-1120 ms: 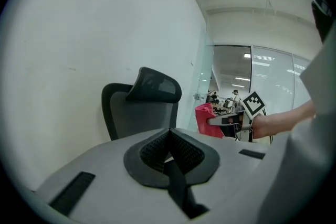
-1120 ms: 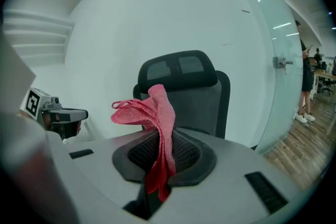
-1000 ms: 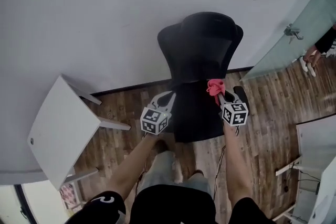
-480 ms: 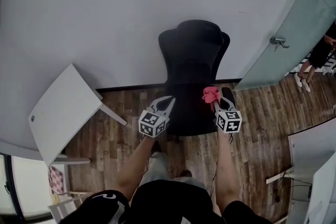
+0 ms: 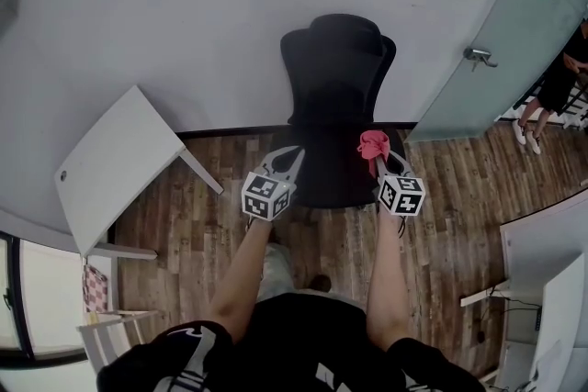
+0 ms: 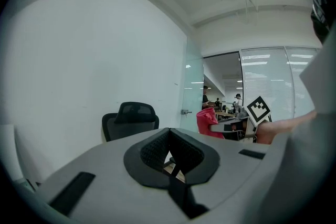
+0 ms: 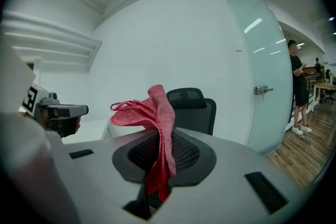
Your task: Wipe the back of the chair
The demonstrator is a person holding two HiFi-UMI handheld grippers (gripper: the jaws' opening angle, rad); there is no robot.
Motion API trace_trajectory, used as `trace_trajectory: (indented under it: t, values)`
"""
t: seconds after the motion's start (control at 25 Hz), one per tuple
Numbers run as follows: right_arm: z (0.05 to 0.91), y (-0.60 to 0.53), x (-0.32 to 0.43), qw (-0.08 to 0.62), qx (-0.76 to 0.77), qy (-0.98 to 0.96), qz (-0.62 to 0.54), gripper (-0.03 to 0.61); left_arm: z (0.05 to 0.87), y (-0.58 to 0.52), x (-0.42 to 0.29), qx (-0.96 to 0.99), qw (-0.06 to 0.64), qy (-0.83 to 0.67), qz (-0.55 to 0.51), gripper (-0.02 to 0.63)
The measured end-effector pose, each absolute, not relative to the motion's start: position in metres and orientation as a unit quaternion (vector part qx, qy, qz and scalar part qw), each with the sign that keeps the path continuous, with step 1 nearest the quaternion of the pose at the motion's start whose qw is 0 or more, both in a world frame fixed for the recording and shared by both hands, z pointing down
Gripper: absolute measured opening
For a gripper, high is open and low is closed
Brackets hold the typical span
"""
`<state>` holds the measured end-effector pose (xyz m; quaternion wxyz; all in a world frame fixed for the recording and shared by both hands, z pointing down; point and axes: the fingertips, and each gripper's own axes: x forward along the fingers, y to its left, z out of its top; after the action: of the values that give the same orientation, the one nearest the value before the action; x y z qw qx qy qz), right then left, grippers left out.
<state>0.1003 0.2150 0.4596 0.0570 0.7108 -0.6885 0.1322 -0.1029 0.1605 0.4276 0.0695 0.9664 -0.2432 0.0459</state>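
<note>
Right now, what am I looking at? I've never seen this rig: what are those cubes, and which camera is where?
No robot: a person holds a gripper in each hand; the marker cubes are part of them. The head view looks down from the person's head; the other two cameras ride on the grippers. The left gripper is shut, empty. The right gripper pinches a red cloth in its fingers. A black chair stands ahead on the wood floor, not yet touched.

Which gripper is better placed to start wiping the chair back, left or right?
Right. The right gripper holds the red cloth in its jaws, facing the black office chair; the left gripper is shut on nothing.
</note>
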Motion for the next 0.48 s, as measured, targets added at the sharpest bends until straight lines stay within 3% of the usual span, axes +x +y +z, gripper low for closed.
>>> trace_trajectory:
  t: [0.48]
  values:
    - [0.460, 0.257, 0.091, 0.012, 0.716, -0.681, 0.150, 0.066, 0.417, 0.192, -0.120, 0.963, 0.055, -0.257, 0.050, 0.025]
